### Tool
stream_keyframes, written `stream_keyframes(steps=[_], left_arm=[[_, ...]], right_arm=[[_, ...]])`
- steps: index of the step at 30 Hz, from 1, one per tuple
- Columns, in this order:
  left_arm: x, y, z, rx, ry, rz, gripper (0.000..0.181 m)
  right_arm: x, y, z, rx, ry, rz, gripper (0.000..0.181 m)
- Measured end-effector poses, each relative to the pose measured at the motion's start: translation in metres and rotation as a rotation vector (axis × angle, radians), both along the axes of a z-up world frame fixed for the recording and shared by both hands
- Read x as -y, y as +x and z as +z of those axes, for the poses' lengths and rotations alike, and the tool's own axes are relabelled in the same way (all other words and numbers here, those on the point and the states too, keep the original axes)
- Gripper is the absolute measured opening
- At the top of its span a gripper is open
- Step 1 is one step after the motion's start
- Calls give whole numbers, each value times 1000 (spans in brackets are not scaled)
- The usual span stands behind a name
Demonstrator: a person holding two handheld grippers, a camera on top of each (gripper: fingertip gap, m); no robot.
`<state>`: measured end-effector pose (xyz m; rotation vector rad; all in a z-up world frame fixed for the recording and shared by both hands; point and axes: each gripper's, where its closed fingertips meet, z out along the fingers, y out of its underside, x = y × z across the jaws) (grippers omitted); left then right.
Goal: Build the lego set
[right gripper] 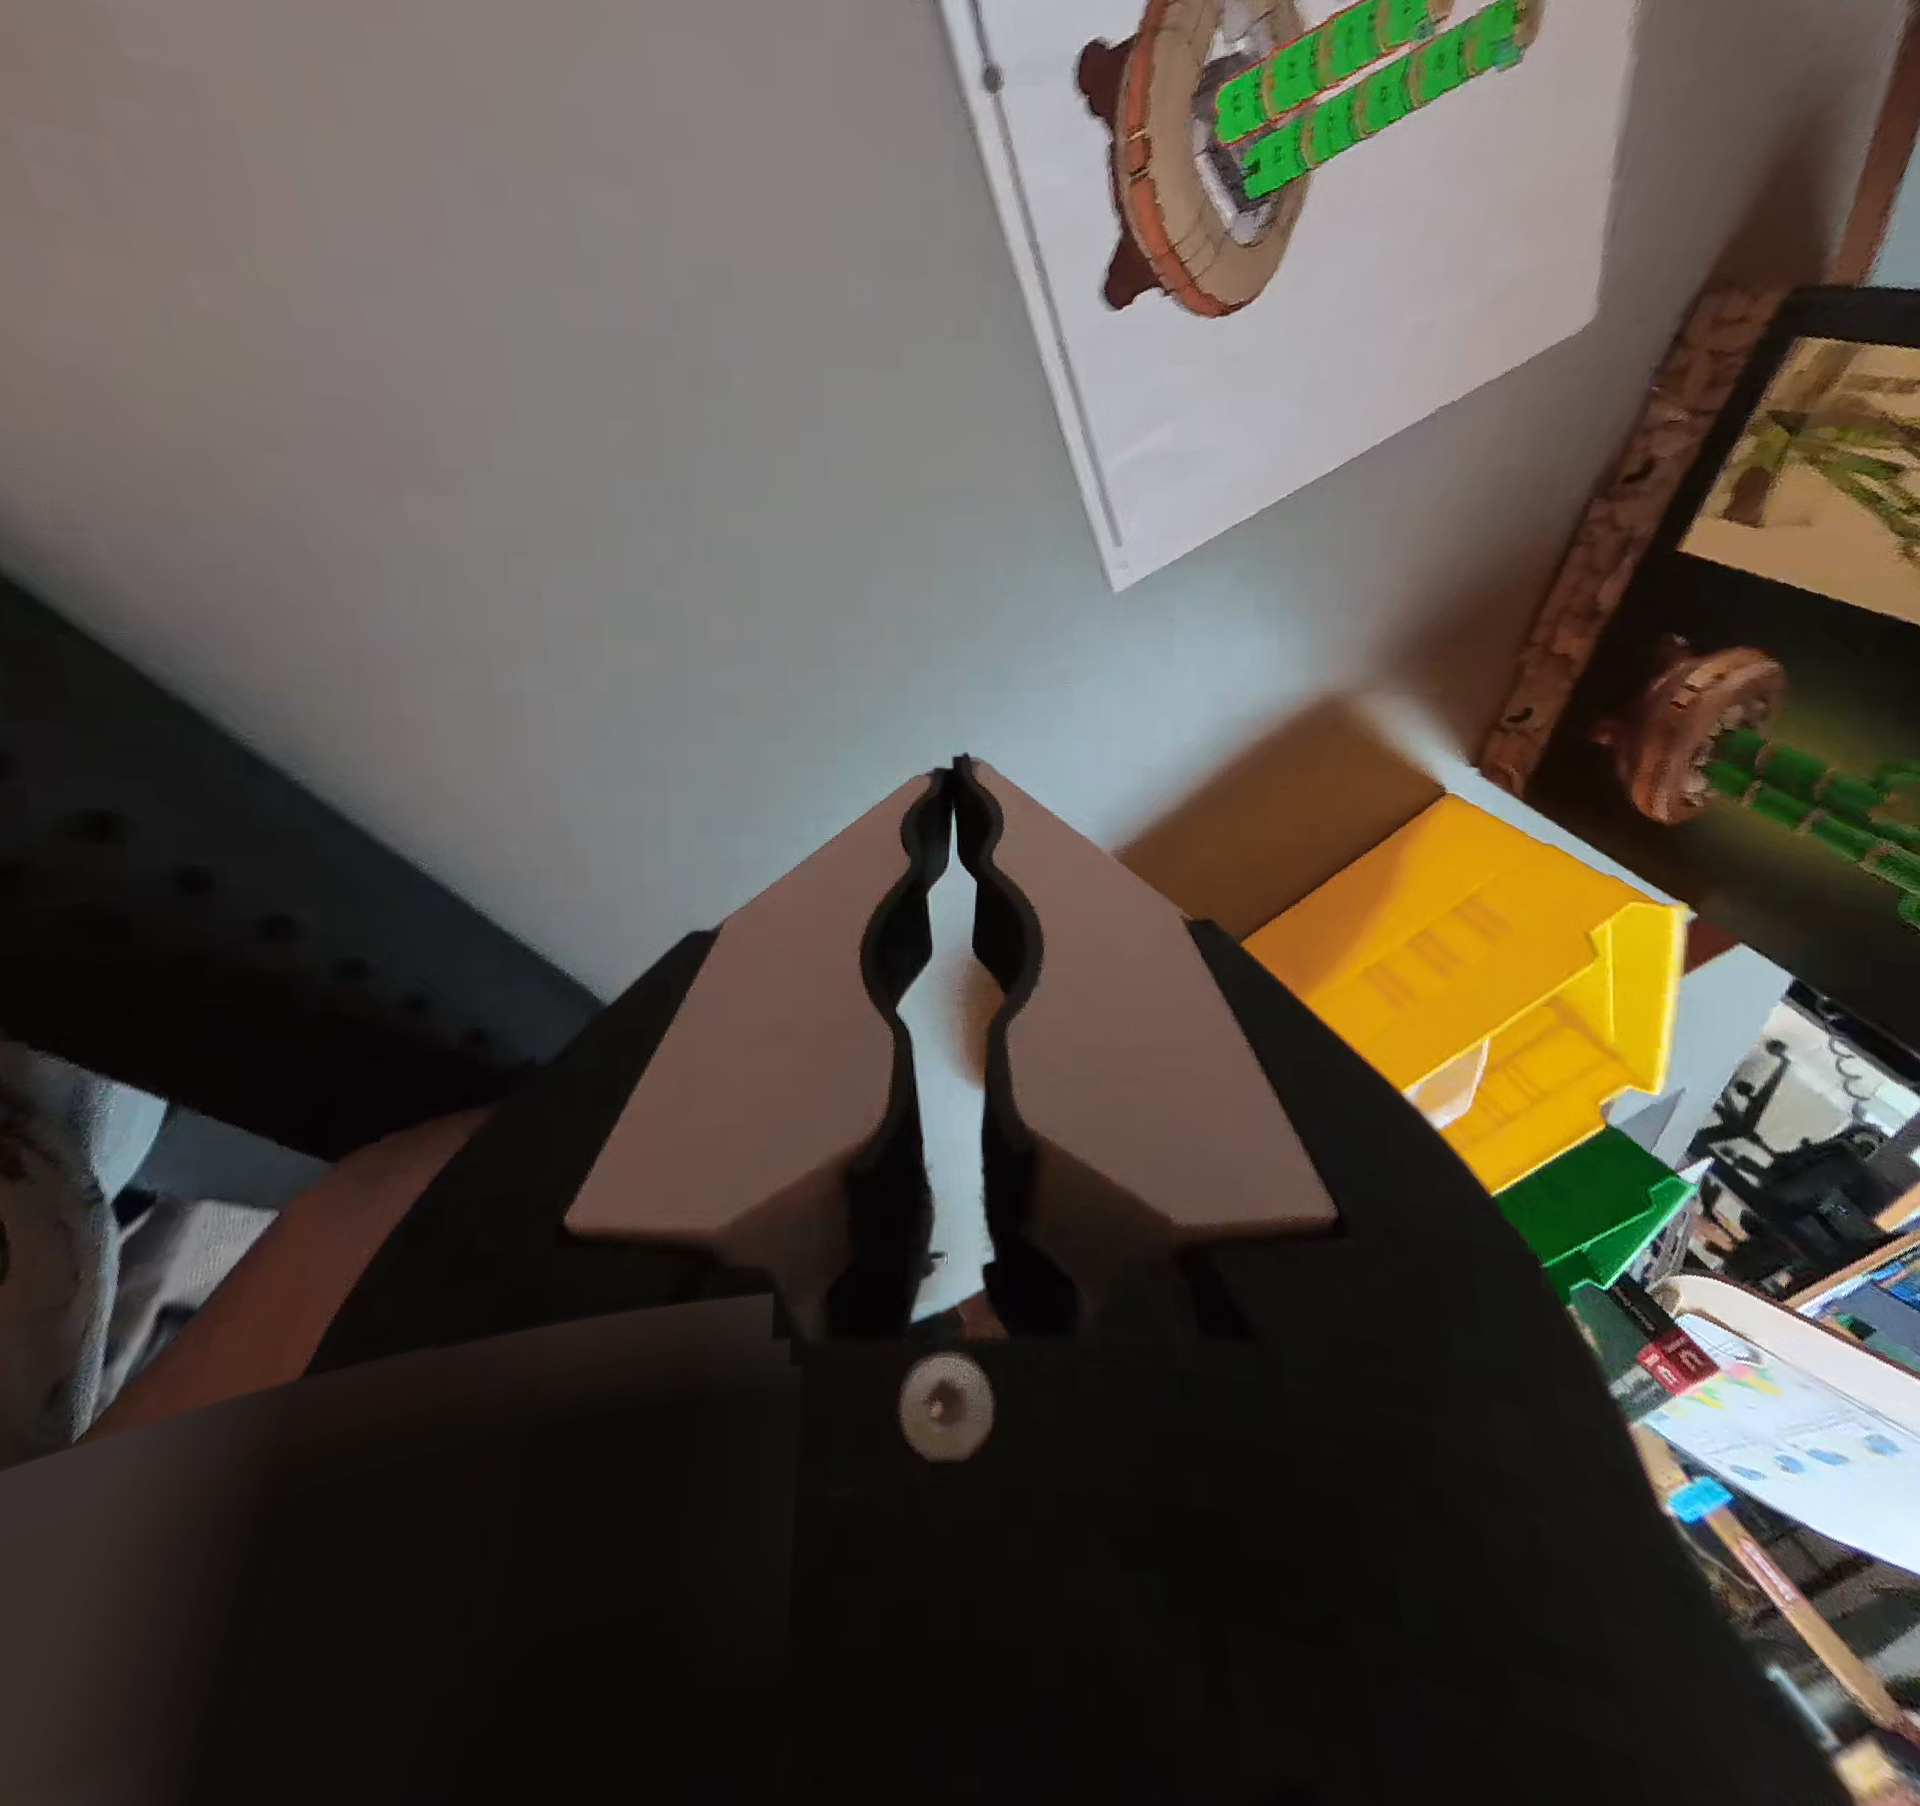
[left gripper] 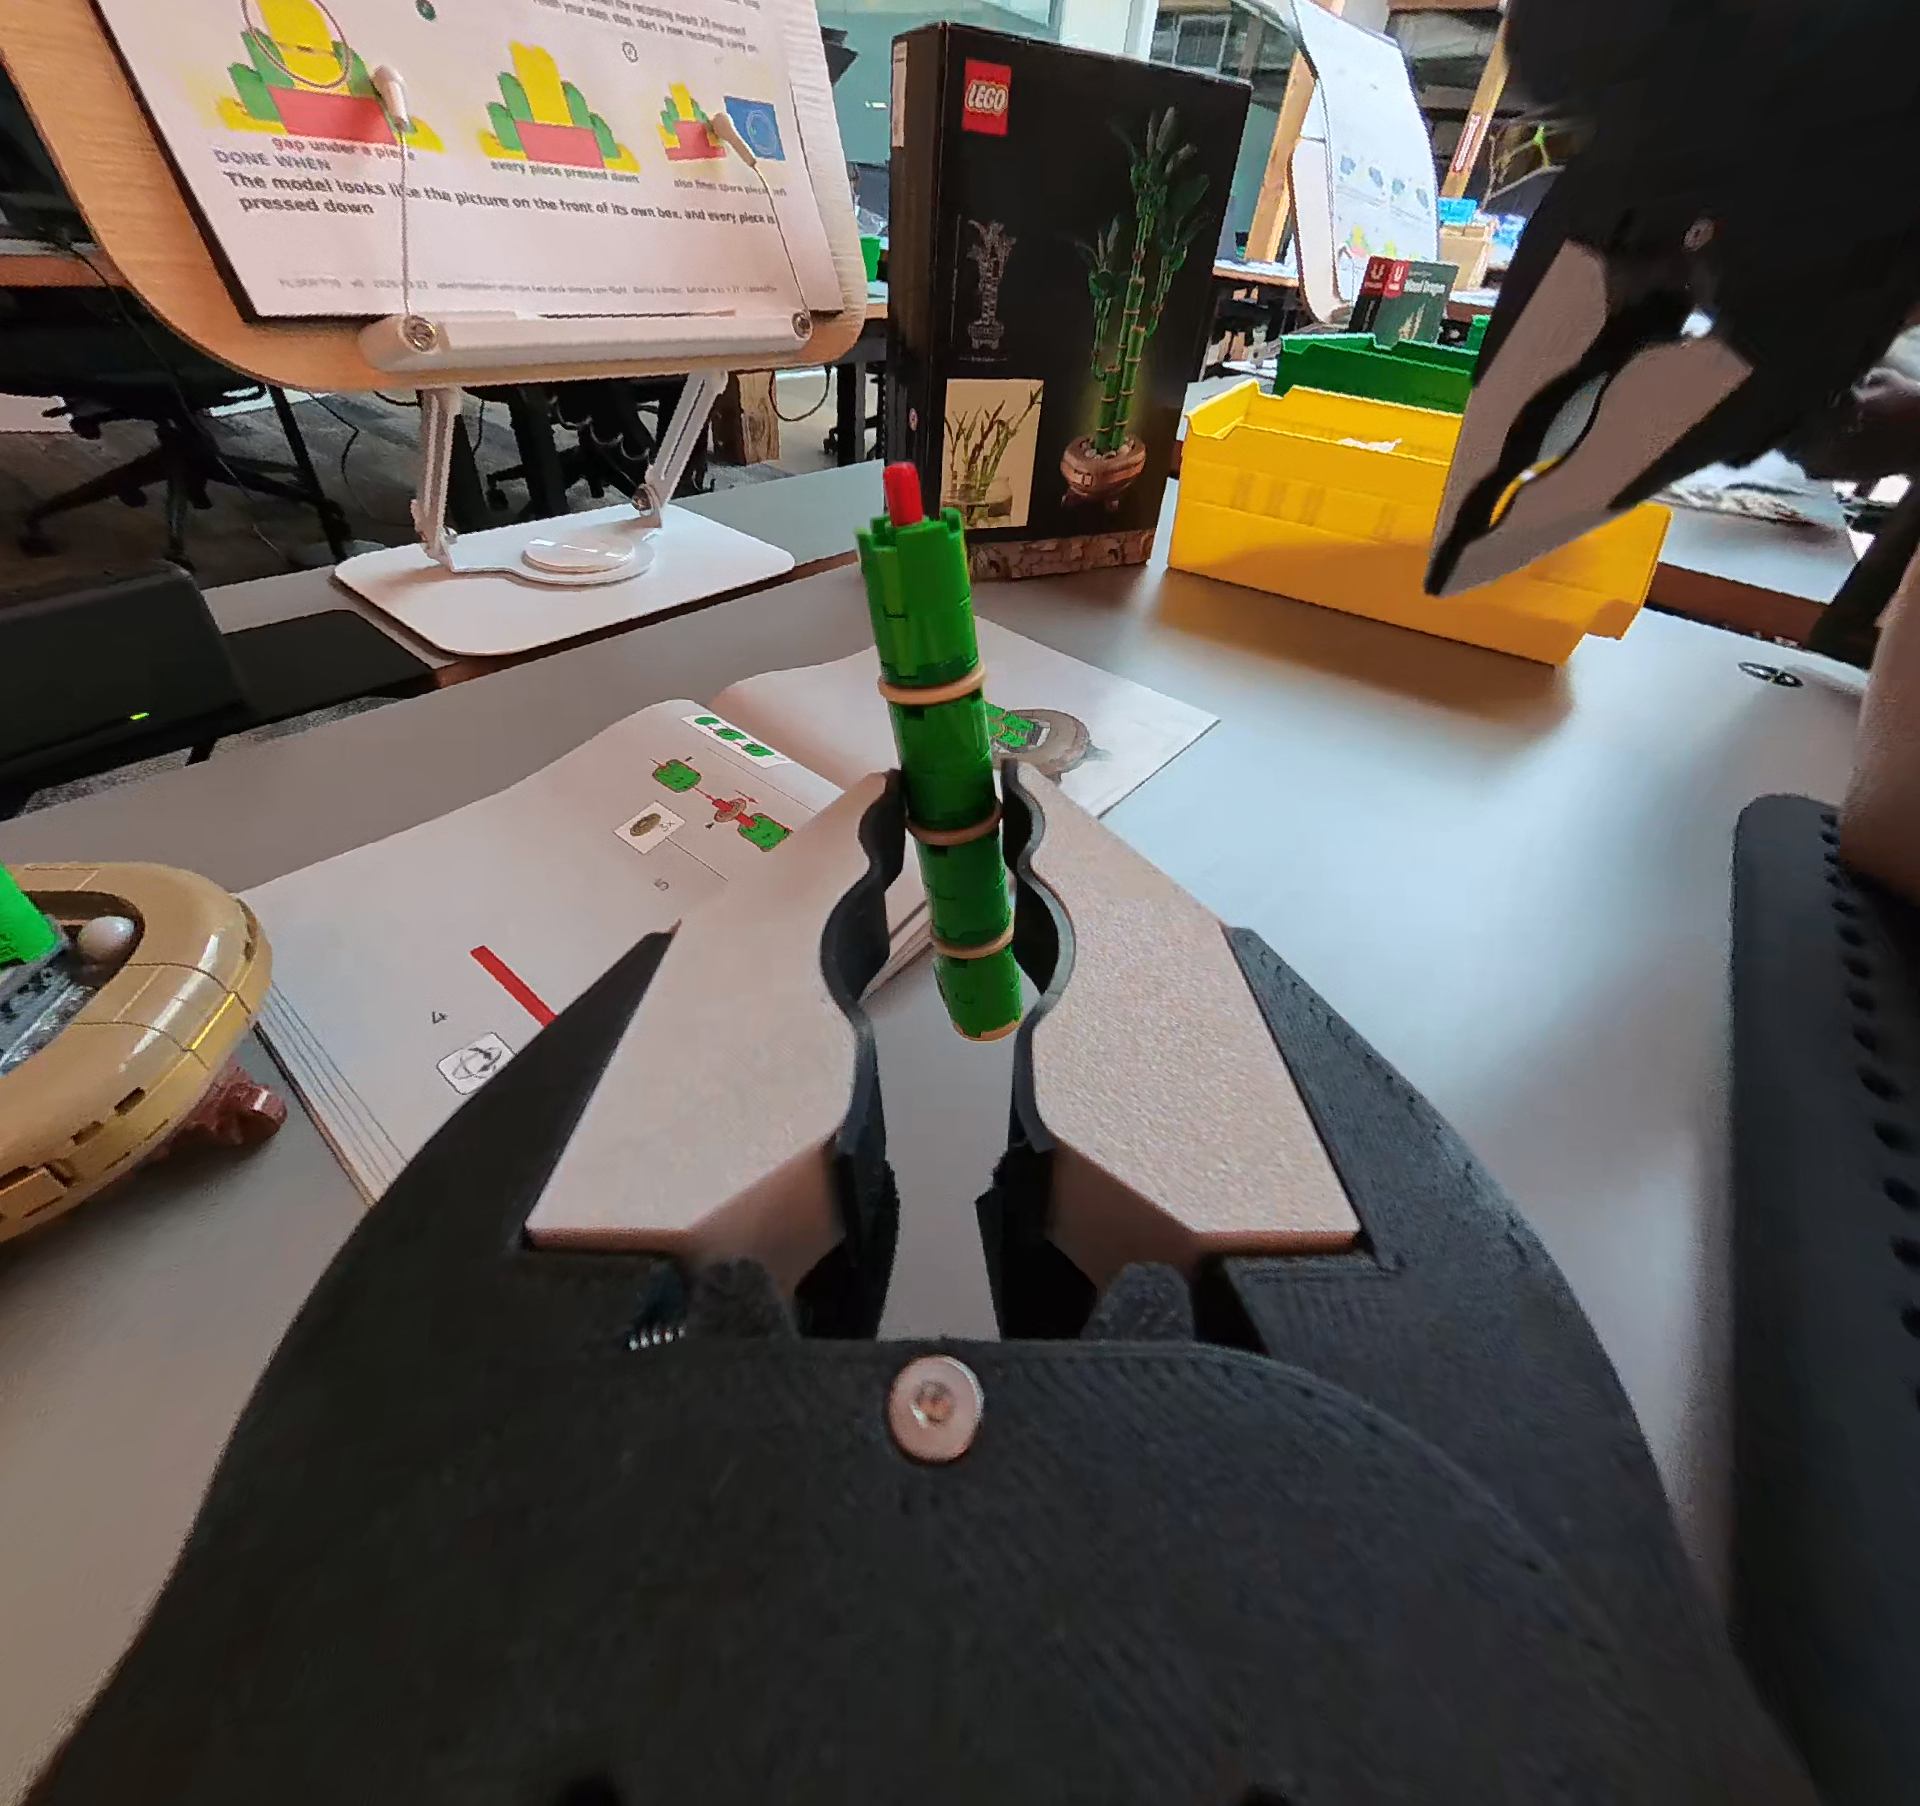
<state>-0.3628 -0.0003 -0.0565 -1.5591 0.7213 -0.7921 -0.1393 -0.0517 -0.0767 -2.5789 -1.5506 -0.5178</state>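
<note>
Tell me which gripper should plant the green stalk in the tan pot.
Left. The left gripper already clamps the green stalk, and the tan pot sits on its side. The right gripper is shut, empty, and away from the pot.

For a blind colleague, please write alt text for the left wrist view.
The left gripper holds a green bamboo stalk upright above an open instruction booklet. Behind it stand the set's box and a yellow bin.
</note>
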Motion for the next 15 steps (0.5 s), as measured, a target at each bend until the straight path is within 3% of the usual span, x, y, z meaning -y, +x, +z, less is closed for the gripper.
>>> stream_keyframes(steps=[1, 15], left_arm=[[-1, 0, 2, 8, 6, 3, 16], [-8, 3, -7, -53, -4, 5, 16]], right_arm=[[2, 3, -6, 21, -35, 3, 0], [-12, 2, -18, -6, -102, -53, 0]])
